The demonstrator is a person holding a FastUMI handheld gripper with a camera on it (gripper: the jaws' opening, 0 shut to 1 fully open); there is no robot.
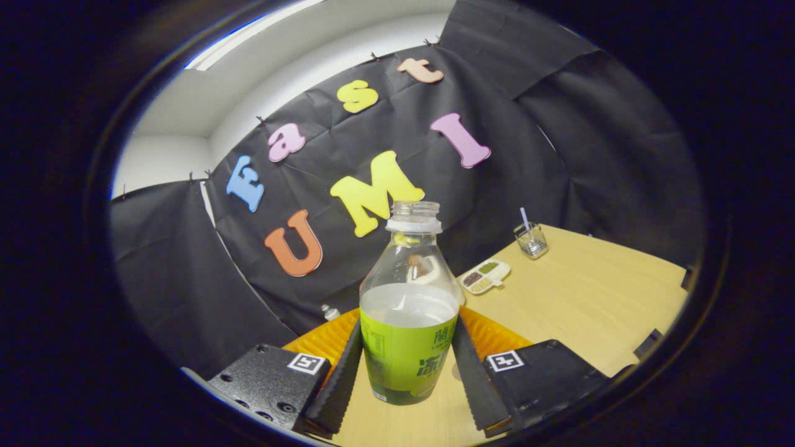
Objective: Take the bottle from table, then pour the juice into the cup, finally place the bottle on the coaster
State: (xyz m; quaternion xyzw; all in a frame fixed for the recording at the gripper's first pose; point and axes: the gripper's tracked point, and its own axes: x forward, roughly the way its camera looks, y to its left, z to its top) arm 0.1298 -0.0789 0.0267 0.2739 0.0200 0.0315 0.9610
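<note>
Gripper (pixel 407 372) clamped on uncapped bottle (pixel 410 323), both fingers pressing its labelled sides. Bottle upright, near, above orange coaster (pixel 497 332) on table (pixel 577 298). Cup (pixel 531 241) far right.

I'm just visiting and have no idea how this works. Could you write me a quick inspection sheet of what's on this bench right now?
Surface: pale wooden table, seen tilted.
Job's things: uncapped bottle with a green label, partly filled, upright between the fingers; orange ribbed coaster just behind it; clear glass cup holding a straw, far beyond the fingers.
Clutter: white divided dish of small dark and green bits, between bottle and cup; a small pale object by the wall, too small to tell.
Grippers: gripper, a finger close on each side of the bottle; whether both press on it cannot be told.
Cables: nothing seen.
Surroundings: black cloth wall; white room wall above.
</note>
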